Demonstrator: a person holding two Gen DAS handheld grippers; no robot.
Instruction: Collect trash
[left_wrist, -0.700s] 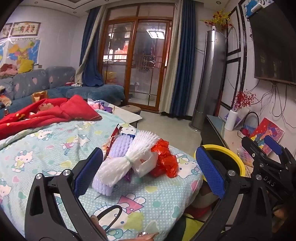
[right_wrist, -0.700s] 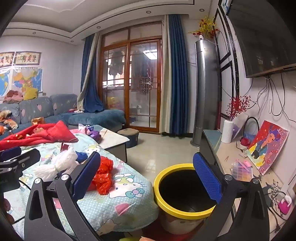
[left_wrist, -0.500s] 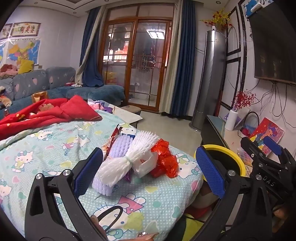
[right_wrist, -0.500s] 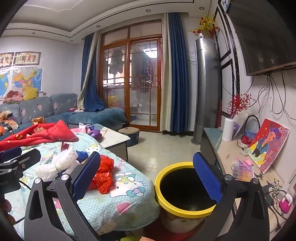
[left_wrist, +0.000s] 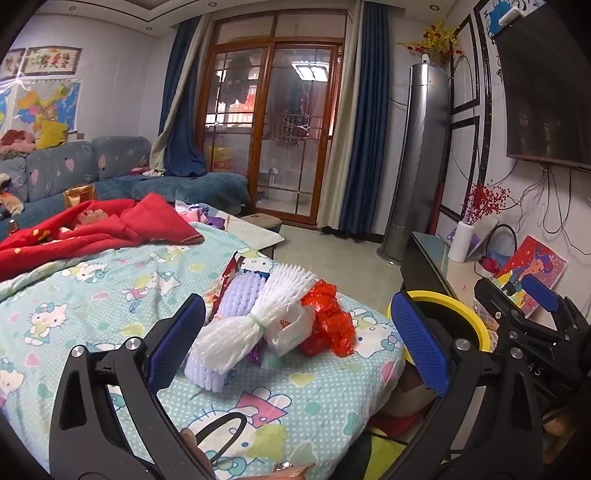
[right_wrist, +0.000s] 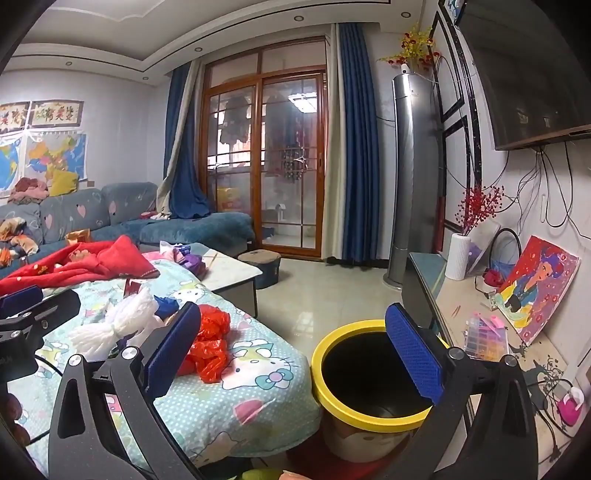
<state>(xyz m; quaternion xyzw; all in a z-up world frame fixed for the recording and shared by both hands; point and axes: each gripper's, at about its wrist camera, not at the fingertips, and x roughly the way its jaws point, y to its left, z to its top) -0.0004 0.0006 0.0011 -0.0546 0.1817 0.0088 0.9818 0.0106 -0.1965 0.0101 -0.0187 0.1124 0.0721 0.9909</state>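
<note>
Left claw (left_wrist: 295, 343): spread wide, nothing between the pads; it points over the bed at the trash pile.
Right claw (right_wrist: 291, 354): spread wide, empty; the bin's mouth shows between its pads, at about 5 o'clock in the right wrist view.
Progress: by my reading nothing is collected yet. The whole pile lies on the bed, and the part of the bin's inside that shows is dark and bare.
Trash, nearest: white foam net (left_wrist: 255, 325), tied at its middle, lying across a lilac foam net (left_wrist: 229, 306).
Trash, beside it: a white bag (left_wrist: 291, 328) touches the white net at its 3 o'clock; a red bag (left_wrist: 328, 321) is crumpled just past that, nearest the bed's corner.
Trash, behind: a red printed wrapper (left_wrist: 231, 267) pokes out at the pile's 11 o'clock.
Bin (right_wrist: 354, 406): yellow rim, standing on the floor just beside the bed's corner, close to the pile.
Bed edge (left_wrist: 373, 387): the sheet drops off just past the red bag, so a nudge toward 3 o'clock could tip it to the floor.
Room to move: open air above pile and bin; a low cabinet (right_wrist: 476, 306) crowds the bin at 3 o'clock.
Far: clear tiled floor (right_wrist: 332, 291) runs to the glass doors.
</note>
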